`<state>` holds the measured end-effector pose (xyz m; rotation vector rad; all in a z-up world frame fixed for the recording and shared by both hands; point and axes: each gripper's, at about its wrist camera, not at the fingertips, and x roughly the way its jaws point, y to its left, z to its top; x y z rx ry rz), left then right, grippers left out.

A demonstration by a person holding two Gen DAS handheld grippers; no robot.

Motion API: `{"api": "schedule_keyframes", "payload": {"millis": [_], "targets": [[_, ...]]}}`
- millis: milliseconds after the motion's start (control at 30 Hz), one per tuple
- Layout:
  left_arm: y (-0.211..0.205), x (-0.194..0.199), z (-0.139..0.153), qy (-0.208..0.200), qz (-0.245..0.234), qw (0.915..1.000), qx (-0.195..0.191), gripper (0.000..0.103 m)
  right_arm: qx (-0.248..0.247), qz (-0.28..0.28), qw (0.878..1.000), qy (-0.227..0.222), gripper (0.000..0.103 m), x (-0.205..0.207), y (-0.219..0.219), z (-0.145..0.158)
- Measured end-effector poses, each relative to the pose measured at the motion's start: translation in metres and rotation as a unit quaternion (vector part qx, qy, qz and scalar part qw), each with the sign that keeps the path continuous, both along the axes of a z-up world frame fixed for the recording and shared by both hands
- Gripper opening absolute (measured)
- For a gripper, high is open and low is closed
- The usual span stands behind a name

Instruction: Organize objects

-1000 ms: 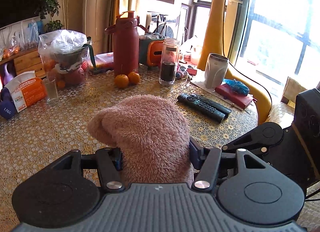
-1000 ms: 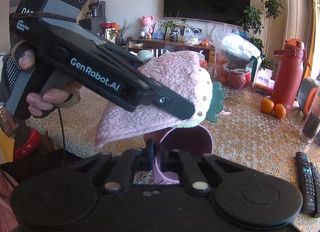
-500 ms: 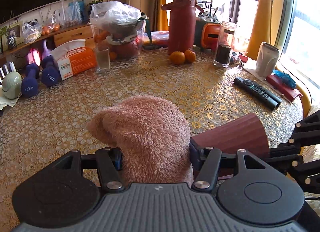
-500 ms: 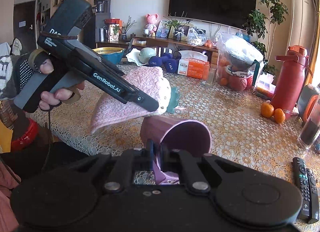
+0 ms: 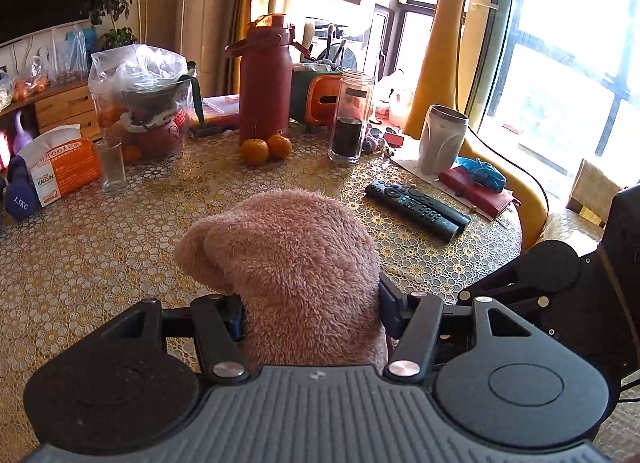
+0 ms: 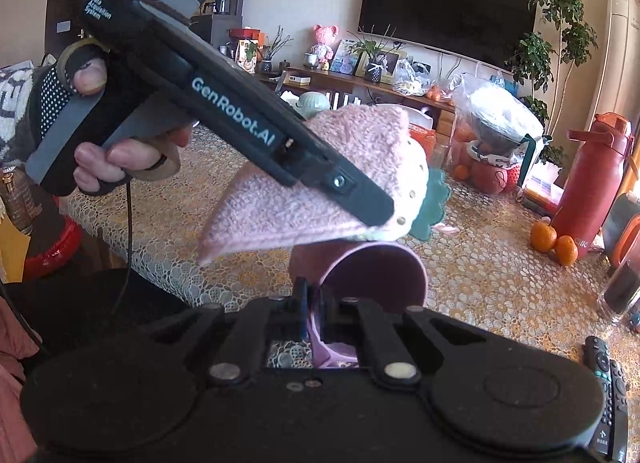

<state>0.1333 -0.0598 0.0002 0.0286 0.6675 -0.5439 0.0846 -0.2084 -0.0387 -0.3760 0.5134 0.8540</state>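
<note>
A fluffy pink cloth [image 5: 292, 263] is clamped in the left tongs [image 5: 310, 313] above the desk [image 5: 100, 263]. The rim of a pink cup [image 6: 372, 279] is pinched by the right tongs [image 6: 314, 313], directly beneath the cloth.

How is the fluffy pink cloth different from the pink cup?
The fluffy pink cloth is soft, shaggy and folded; the pink cup is smooth, hard and round. The cloth sits bunched between the left gripper's wide-set fingers; the right gripper pinches only the cup's thin rim. The cloth hangs just above the tilted cup. Both are pink and held over the table.
</note>
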Motion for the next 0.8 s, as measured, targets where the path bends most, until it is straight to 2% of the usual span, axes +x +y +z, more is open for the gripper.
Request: {"api": "schedule_keyframes", "payload": {"millis": [267,467,600,700,767,800], "targets": [[0.018,0.007,-0.015,0.013,0.045,0.9989,0.004,0.059,0.001,-0.002,1.000,0.008,0.005,0.003,-0.003,-0.001],[0.024,0.007,-0.022,0.021,0.064,0.9977,-0.005,0.060,0.026,-0.037,0.998,0.031,0.009,0.010,-0.010,0.000],[0.025,0.005,-0.023,0.022,0.067,0.9975,-0.009,0.060,0.060,-0.070,0.994,0.059,0.014,0.019,-0.019,0.001],[0.027,-0.001,-0.024,0.023,0.068,0.9974,-0.011,0.060,0.108,-0.097,0.985,0.097,0.018,0.030,-0.029,0.004],[0.029,-0.006,-0.024,0.026,0.068,0.9973,-0.011,0.060,0.138,-0.115,0.976,0.121,0.018,0.037,-0.036,0.005],[0.030,-0.008,-0.024,0.026,0.070,0.9972,-0.010,0.060,0.152,-0.120,0.972,0.133,0.014,0.040,-0.039,0.004]]}}
